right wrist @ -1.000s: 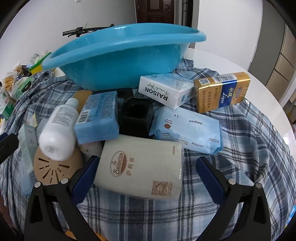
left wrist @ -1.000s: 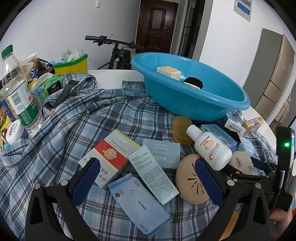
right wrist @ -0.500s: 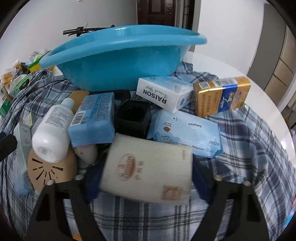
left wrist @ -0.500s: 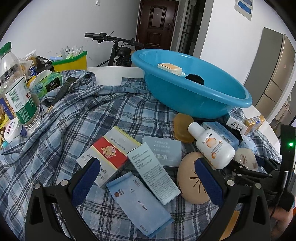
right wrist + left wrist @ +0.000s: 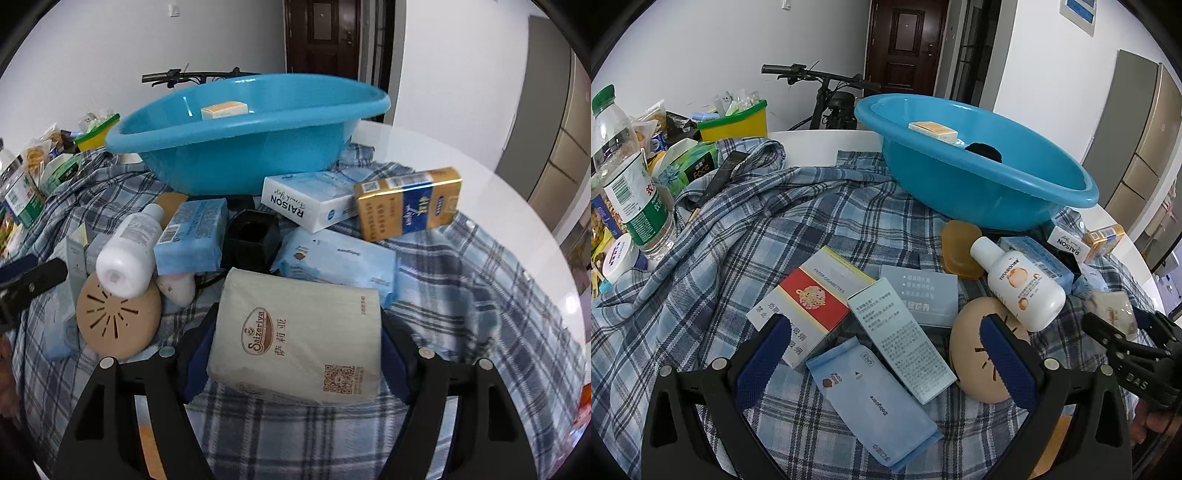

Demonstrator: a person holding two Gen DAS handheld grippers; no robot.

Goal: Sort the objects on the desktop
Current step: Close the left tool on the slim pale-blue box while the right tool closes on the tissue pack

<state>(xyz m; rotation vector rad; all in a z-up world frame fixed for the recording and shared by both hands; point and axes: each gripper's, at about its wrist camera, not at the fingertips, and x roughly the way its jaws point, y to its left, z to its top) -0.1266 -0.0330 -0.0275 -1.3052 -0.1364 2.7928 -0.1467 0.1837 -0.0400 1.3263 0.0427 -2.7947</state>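
Pressure from both pads of the right gripper (image 5: pixel 295 343), whose jaws have just been closing, is applied to the beige tissue pack (image 5: pixel 301 338), held above the plaid cloth (image 5: pixel 461 295) near the blue basin (image 5: pixel 258 147). Wide-spread jaws are shown by the left gripper (image 5: pixel 882 354) over scattered boxes.

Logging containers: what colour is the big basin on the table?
Bright blue basin; the right wrist view shows it best.
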